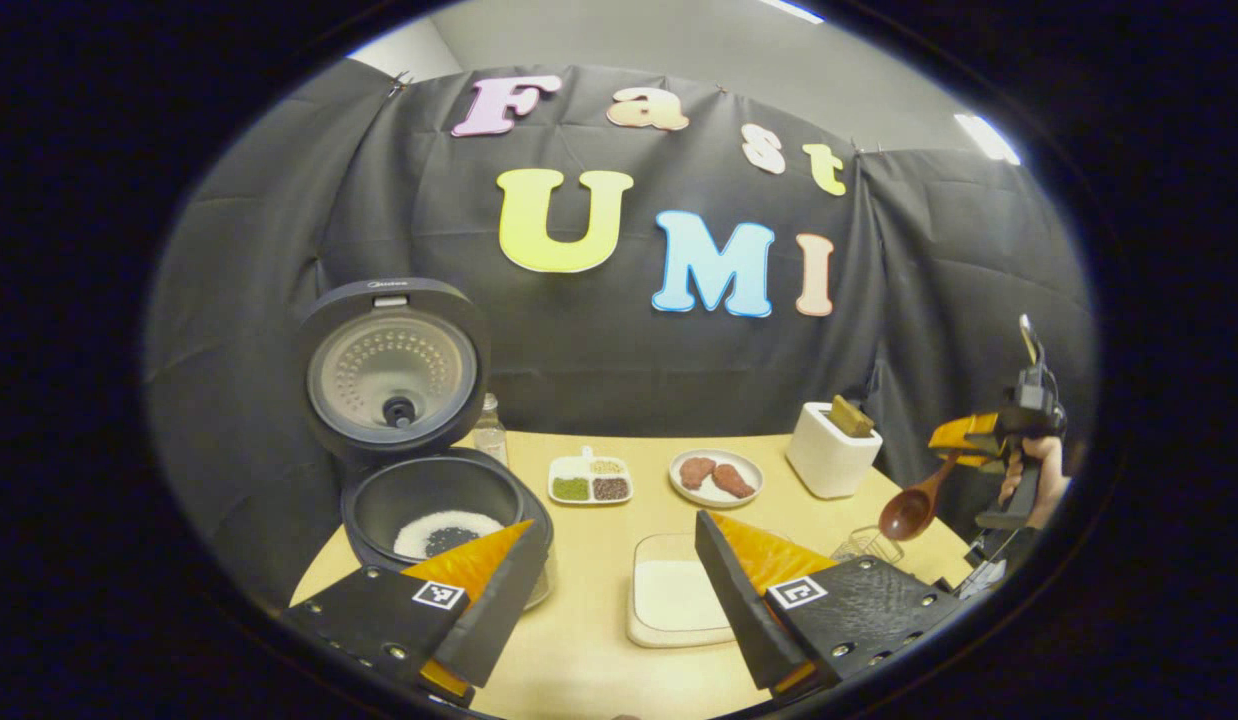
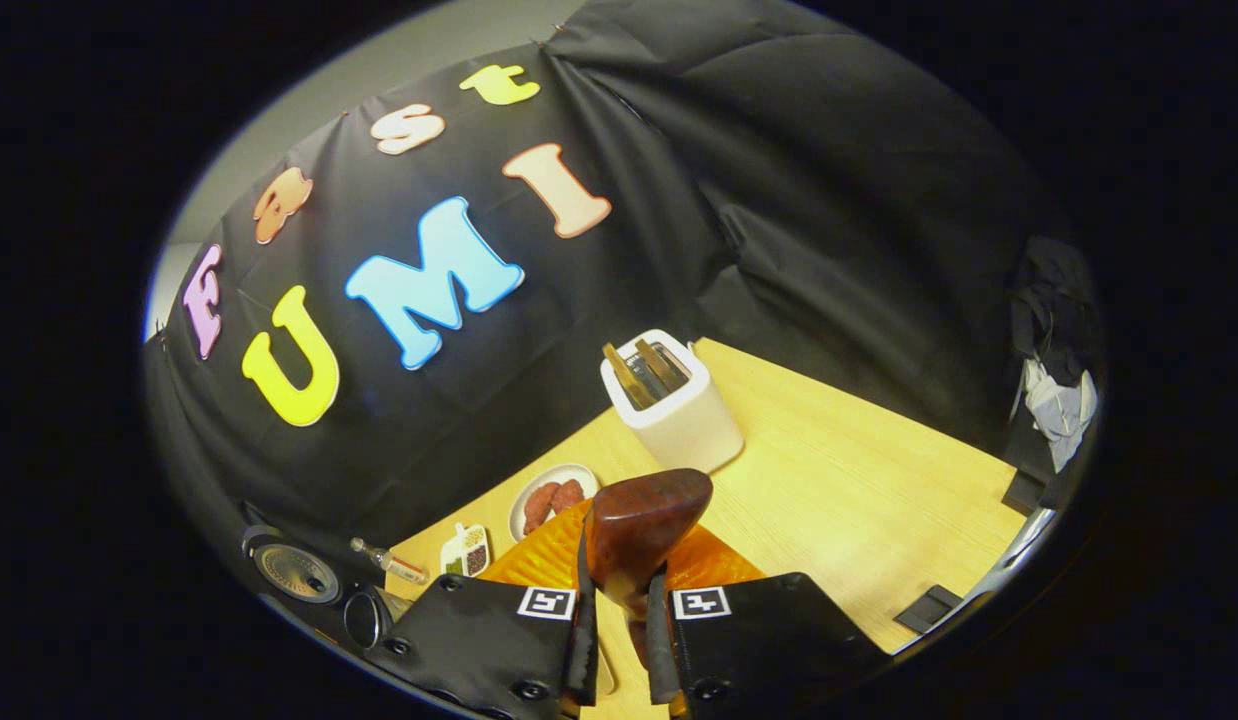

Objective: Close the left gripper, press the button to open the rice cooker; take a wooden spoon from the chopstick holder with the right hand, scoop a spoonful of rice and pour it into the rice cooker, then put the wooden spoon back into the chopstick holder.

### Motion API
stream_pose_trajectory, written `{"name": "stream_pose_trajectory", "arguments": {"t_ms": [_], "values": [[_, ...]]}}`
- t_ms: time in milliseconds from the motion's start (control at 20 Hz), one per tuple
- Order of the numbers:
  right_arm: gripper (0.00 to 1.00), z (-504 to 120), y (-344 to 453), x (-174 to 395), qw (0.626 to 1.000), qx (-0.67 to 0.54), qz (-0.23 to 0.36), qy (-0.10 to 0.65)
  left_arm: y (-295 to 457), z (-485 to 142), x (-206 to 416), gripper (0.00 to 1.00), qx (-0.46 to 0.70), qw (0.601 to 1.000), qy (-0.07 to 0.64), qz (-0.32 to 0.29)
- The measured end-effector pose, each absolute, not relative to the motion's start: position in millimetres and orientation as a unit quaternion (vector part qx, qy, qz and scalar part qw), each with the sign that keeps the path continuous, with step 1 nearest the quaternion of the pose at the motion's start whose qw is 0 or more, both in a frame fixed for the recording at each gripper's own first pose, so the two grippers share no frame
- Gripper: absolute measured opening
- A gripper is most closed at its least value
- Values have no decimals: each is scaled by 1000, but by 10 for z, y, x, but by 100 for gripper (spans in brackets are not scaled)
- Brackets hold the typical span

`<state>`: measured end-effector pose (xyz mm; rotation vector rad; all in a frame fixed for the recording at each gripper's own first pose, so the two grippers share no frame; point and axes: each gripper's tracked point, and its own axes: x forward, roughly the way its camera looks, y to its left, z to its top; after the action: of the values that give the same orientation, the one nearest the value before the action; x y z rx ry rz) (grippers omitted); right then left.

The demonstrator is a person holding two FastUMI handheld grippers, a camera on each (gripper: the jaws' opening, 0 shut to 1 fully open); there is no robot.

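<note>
The rice cooker [image 1: 434, 500] stands at the table's left with its lid [image 1: 394, 370] raised; white rice lies in its dark pot. My left gripper [image 1: 614, 590] hovers open in front of it, nothing between its widely spread fingers. A square white container of rice [image 1: 679, 595] sits on the table between those fingers. At the far right a hand holds my right gripper [image 1: 964, 445] above the table, shut on the handle of the wooden spoon [image 1: 914, 505]. The spoon's bowl [image 2: 644, 520] sticks out just beyond my right gripper [image 2: 616, 600]; I see no rice in it. A small wire holder [image 1: 869, 545] stands below the spoon.
A white toaster [image 1: 829, 450] with bread in its slots stands at the back right. A plate of meat pieces [image 1: 717, 477], a divided dish of grains [image 1: 590, 480] and a small bottle [image 1: 490, 430] line the back of the wooden table [image 2: 859, 500].
</note>
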<state>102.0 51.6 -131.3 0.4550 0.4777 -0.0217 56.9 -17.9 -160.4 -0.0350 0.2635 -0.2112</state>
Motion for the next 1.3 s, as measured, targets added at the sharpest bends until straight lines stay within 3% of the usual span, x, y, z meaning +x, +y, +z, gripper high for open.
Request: {"name": "stream_pose_trajectory", "arguments": {"t_ms": [550,850,950,1000,1300], "values": [[22,-2280,557,1177,931,190,12,313,-317,-1509,430,92,5,988,152,-36],[18,-2306,534,1107,932,176,21,317,-274,-1434,509,92,-7,989,147,-25],[21,-2293,542,1079,935,166,21,314,-272,-1411,582,92,-10,989,145,-27],[17,-2290,556,1077,936,165,18,312,-291,-1371,611,94,-9,989,141,-30],[27,-2266,581,1122,930,202,4,307,-244,-1231,734,94,4,992,119,-49]]}}
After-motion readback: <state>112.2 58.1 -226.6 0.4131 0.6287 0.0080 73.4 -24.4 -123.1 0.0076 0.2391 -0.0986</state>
